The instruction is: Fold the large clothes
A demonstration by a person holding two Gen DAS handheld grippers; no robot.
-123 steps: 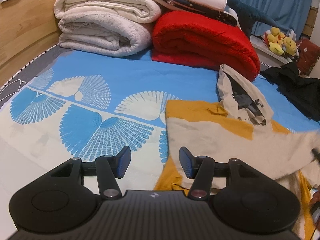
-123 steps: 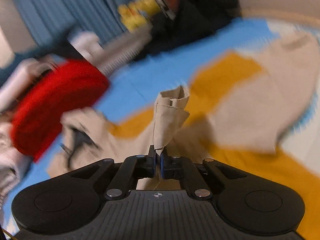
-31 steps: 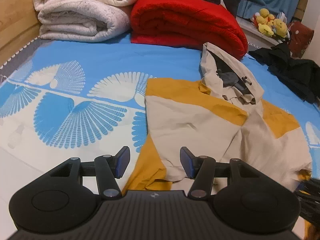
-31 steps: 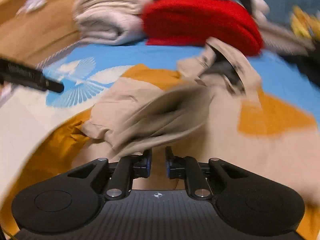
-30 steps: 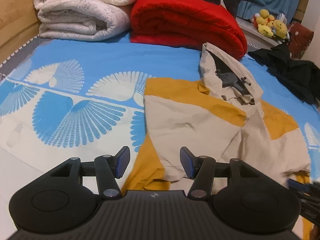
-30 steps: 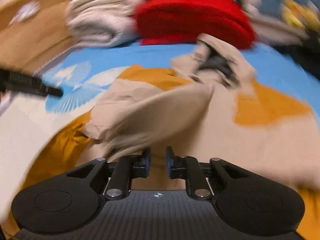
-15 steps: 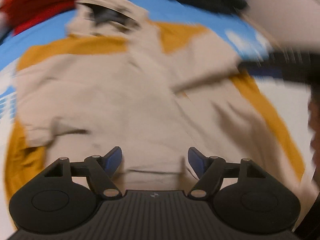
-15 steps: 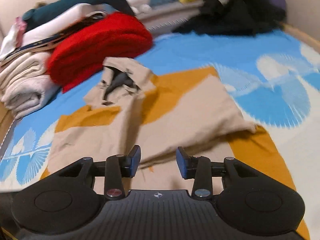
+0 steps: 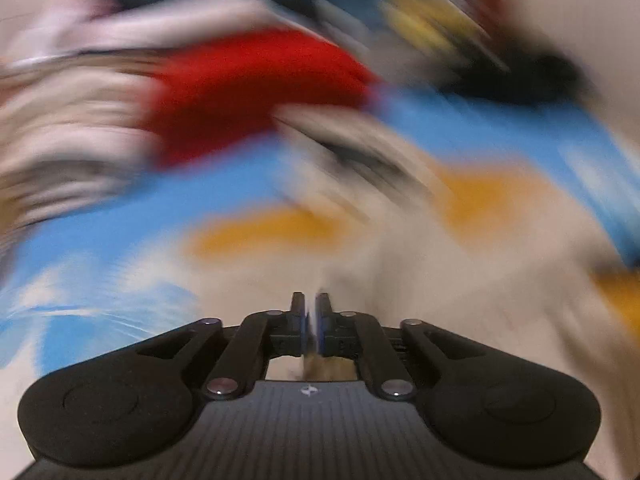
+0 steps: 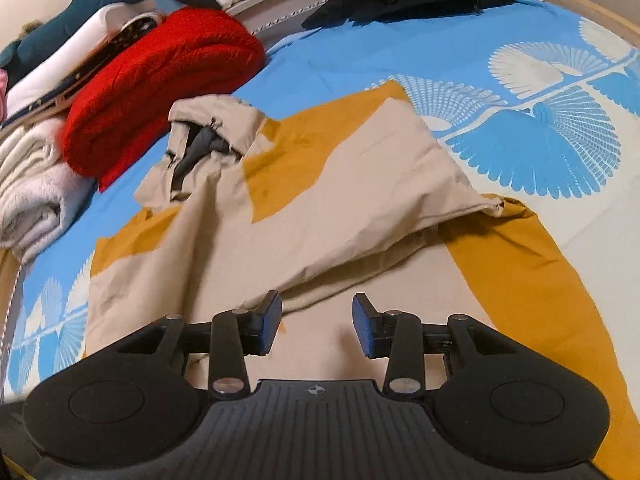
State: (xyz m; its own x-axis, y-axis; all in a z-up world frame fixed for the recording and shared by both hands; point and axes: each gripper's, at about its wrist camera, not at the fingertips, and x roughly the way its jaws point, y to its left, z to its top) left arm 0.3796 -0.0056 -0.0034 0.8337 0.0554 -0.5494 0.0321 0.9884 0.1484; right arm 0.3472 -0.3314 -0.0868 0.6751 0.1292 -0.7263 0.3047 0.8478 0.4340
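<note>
Blue fan-print bedsheet (image 10: 400, 52) under jacket (image 10: 248, 248); left gripper (image 9: 311, 320) fingers closing on jacket; right gripper (image 10: 317, 330) fingers apart.

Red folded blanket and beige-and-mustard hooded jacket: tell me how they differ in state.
The thick red folded blanket is bundled into a bulky roll; the beige-and-mustard hooded jacket lies spread nearly flat, one sleeve folded across its front. The blanket is one colour; the jacket is two-toned. The blanket sits beside a white bundle; the jacket lies mid-bed. Both rest on the blue patterned bedsheet.
</note>
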